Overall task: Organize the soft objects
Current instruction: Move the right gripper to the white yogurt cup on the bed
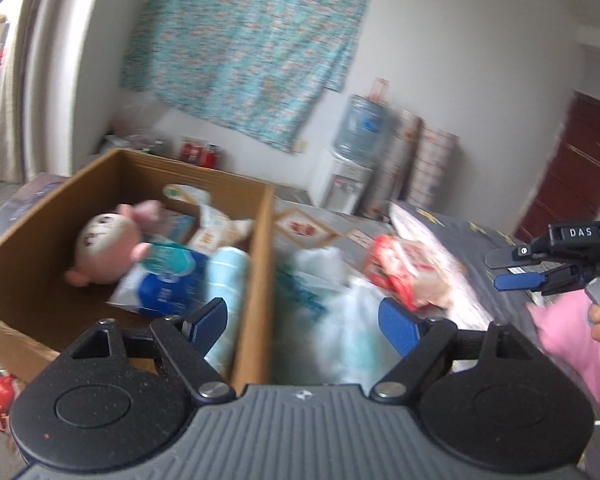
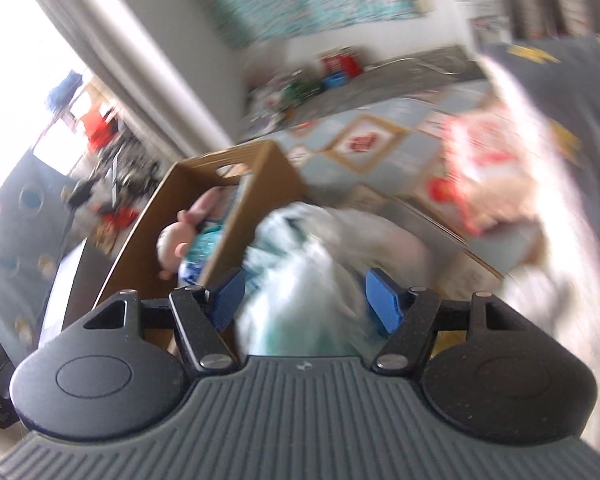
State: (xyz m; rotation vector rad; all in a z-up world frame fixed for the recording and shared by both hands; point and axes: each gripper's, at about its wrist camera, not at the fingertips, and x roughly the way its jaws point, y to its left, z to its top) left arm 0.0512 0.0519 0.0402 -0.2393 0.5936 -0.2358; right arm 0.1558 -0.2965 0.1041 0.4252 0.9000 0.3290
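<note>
The left hand-held gripper [image 1: 304, 322] has its ribbed blue pads spread wide, holding nothing, poised over the right wall of a brown cardboard box [image 1: 260, 264]. Inside the box lie a round-headed plush doll [image 1: 104, 252], a blue-and-white soft pack [image 1: 168, 288] and a pale cylindrical roll [image 1: 228, 280]. Just beside the box sits a crinkly white plastic bag [image 1: 340, 300], with a red-and-white packet [image 1: 400, 272] beyond it.

The right hand-held gripper [image 2: 306, 304] has its jaws apart around that blurred white bag [image 2: 300, 280]; whether the pads press it, I cannot tell. Only the left view shows this gripper from outside [image 1: 532, 272], with a pink cloth [image 1: 564, 332] below it.
</note>
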